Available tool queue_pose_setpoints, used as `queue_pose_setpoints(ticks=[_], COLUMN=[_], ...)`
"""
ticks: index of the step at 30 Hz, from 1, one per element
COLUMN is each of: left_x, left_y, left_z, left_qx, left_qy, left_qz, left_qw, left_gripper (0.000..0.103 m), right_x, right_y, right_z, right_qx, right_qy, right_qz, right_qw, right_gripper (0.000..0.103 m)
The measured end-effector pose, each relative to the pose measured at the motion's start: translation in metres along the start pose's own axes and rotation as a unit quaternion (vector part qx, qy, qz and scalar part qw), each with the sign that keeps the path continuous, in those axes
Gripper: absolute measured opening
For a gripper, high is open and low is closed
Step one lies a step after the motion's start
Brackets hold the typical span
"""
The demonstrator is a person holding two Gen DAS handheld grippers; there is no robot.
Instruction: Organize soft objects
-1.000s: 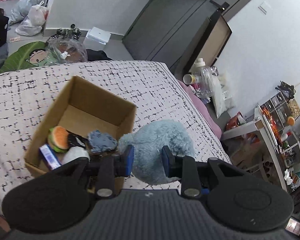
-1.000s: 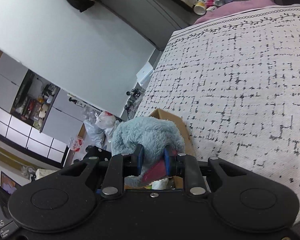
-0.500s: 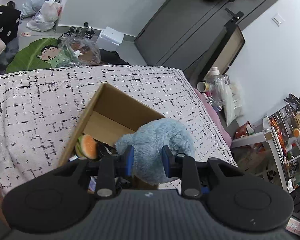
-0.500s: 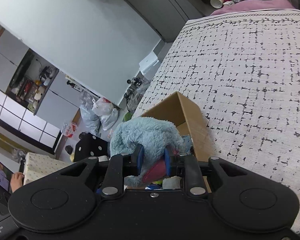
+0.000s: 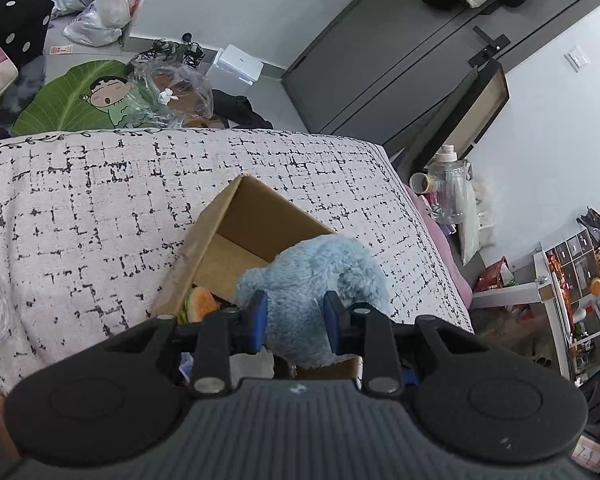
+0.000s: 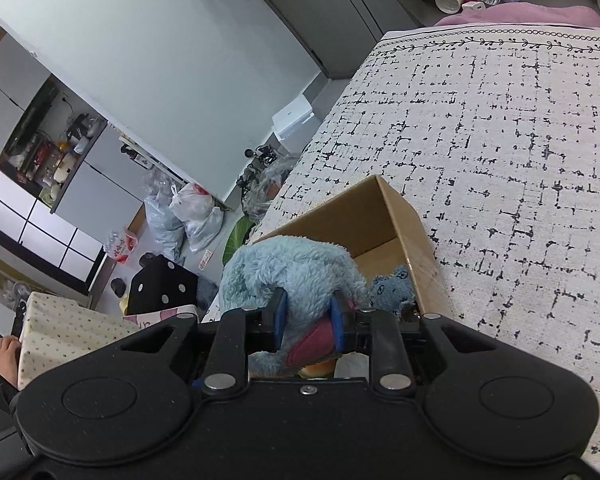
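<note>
1. The left gripper (image 5: 294,316) had its blue pads pressed against both sides of the blue plush toy (image 5: 316,280).
2. The right gripper (image 6: 308,314) likewise pinched the same toy (image 6: 296,268).
3. The toy hung over the cardboard box (image 5: 224,216), above a burger plush (image 5: 200,304).
4. The box sat on the patterned bedspread (image 5: 92,196).

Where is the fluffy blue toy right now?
The fluffy blue toy is pinched by both grippers, left gripper and right gripper, over the open cardboard box on the bed.
</note>
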State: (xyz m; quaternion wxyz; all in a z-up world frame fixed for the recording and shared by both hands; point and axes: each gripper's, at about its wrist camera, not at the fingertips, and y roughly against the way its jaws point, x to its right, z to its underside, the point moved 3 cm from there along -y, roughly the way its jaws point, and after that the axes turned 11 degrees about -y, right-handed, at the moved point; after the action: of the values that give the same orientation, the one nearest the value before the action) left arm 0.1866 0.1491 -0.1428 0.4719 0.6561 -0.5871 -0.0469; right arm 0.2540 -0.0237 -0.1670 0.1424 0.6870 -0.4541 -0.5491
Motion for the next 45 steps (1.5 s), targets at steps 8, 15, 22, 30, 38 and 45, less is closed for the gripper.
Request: queue_pose_setpoints(ticks=[8, 15, 22, 30, 38, 45], left_x=[-0.008, -0.015, -0.006, 0.021, 0.052, 0.071], left_y=[-0.003, 0.003, 0.018, 0.037, 0.051, 0.072], left_z=[-0.009, -0.007, 0.002, 0.015, 0.030, 0.042], left_qx=[0.004, -0.001, -0.001, -0.011, -0.022, -0.013], left_qy=[0.001, 0.011, 0.000, -0.033, -0.105, -0.141], left_qz=[-0.021, -0.046, -0.080, -0.085, -0.111, -0.126], left_qw=[0.9998, 0.9989, 0.9968, 0.9958, 0.9881, 0.9818], left_gripper=[0.038, 0.052, 0.072, 0.079, 0.084, 0.091], right_x=[0.009, 0.026, 0.031, 0.033, 0.042, 0.045], right_y=[-0.008, 0.010, 0.041, 0.085, 0.122, 0.156], right_z=[-0.004, 0.000, 0.000, -0.001, 0.000, 0.003], right_qx=[0.002, 0.007, 0.022, 0.043, 0.059, 0.074], right_qy=[-0.045, -0.056, -0.049, -0.033, -0.022, 0.004], right_qz=[0.002, 0.020, 0.031, 0.041, 0.038, 0.038], right_qw=[0.999, 0.998, 0.998, 0.998, 0.997, 0.997], right_gripper=[0.057, 0.062, 0.076, 0.087, 0.097, 0.103])
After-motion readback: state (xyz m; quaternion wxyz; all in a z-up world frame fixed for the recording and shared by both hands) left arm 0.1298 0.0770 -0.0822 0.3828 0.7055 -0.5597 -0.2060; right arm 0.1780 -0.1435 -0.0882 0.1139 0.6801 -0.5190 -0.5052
